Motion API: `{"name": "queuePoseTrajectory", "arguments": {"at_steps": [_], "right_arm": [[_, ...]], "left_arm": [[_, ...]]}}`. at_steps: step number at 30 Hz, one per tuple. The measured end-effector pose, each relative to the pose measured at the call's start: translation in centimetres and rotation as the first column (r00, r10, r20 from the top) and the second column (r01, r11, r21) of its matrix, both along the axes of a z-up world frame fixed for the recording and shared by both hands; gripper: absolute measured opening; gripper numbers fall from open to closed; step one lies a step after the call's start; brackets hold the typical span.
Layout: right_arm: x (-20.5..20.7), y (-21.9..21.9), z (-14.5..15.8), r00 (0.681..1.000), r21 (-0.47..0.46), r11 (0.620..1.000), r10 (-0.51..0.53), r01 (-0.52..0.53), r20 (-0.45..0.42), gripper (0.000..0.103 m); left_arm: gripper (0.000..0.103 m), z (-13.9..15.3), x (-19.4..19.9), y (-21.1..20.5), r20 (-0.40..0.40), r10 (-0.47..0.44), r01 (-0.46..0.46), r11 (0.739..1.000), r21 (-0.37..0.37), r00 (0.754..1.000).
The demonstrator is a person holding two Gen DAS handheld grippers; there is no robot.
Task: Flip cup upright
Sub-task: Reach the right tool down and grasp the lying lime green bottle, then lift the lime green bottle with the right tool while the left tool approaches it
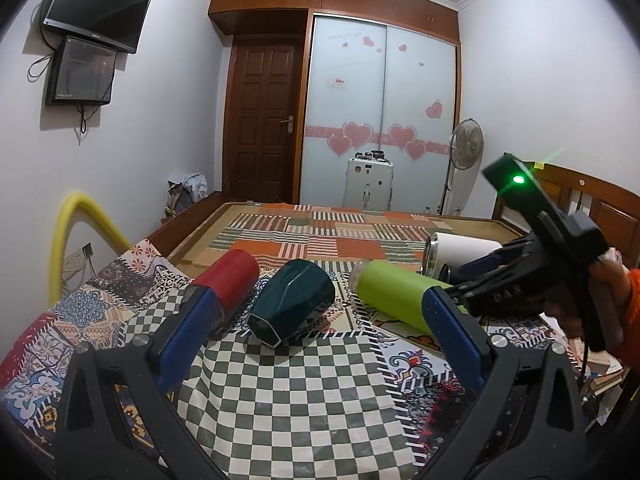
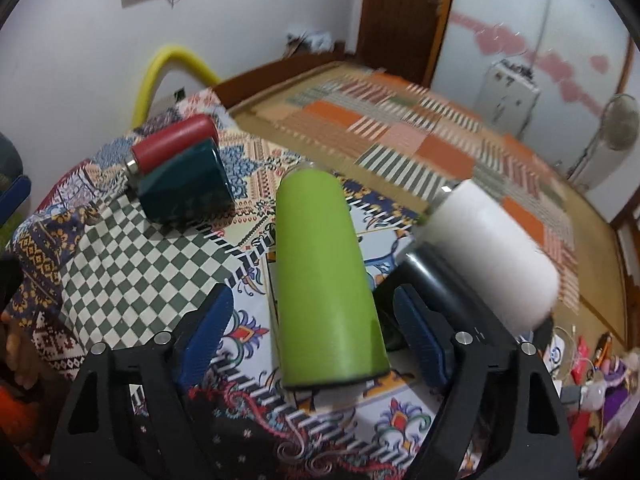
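Several cups lie on their sides on the patterned tablecloth (image 1: 280, 380): a red one (image 1: 230, 280), a dark green faceted one (image 1: 292, 304), a lime green one (image 1: 394, 296) and a white one (image 1: 460, 250). My left gripper (image 1: 320, 344) is open and empty, its fingers either side of the dark green cup and short of it. In the right wrist view my right gripper (image 2: 312, 336) is open, with the lime green cup (image 2: 324, 280) lying between its fingers. I cannot tell if the pads touch it. The white cup (image 2: 492, 252) and a black object (image 2: 420, 276) lie just right.
The red cup (image 2: 176, 144) and dark green cup (image 2: 184, 184) lie at the far left of the cloth. A bed with a patchwork mat (image 1: 320, 232) lies beyond the table. Clutter (image 2: 592, 364) sits at the right edge. A yellow tube (image 1: 80, 220) curves at left.
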State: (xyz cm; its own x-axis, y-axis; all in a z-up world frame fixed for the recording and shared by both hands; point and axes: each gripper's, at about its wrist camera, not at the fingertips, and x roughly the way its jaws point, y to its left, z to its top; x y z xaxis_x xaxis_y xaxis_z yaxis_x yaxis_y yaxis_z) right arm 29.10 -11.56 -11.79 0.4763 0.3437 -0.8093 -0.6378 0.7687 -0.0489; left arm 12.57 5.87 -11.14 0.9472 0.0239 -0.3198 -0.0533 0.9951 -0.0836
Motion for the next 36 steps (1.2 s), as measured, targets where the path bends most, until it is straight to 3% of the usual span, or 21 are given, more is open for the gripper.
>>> {"name": "queuePoseTrajectory", "arguments": {"at_steps": [3, 17, 22, 36], "right_arm": [[1.5, 0.5, -0.5, 0.997, -0.025, 0.999, 0.025, -0.027, -0.069, 0.064], [2.8, 2.6, -2.5, 0.994, -0.178, 0.981, 0.06, -0.077, -0.096, 0.066], [4.0, 3.3, -4.2, 0.984, -0.19, 0.978, 0.049, -0.082, -0.173, 0.064], [0.8, 3.7, -2.8, 0.994, -0.166, 0.984, 0.053, -0.068, -0.091, 0.062]], "left_arm": [[0.103, -0.3, 0.2, 0.2, -0.001, 0.003, -0.003, 1.0, 0.0, 1.0], [0.103, -1.1, 1.1, 0.6, -0.019, 0.0, 0.0, 1.0, -0.017, 1.0], [0.103, -1.0, 1.1, 0.9, -0.016, 0.006, -0.007, 1.0, -0.02, 1.0], [0.103, -0.7, 0.5, 1.3, -0.022, 0.038, -0.039, 0.999, -0.018, 0.999]]}}
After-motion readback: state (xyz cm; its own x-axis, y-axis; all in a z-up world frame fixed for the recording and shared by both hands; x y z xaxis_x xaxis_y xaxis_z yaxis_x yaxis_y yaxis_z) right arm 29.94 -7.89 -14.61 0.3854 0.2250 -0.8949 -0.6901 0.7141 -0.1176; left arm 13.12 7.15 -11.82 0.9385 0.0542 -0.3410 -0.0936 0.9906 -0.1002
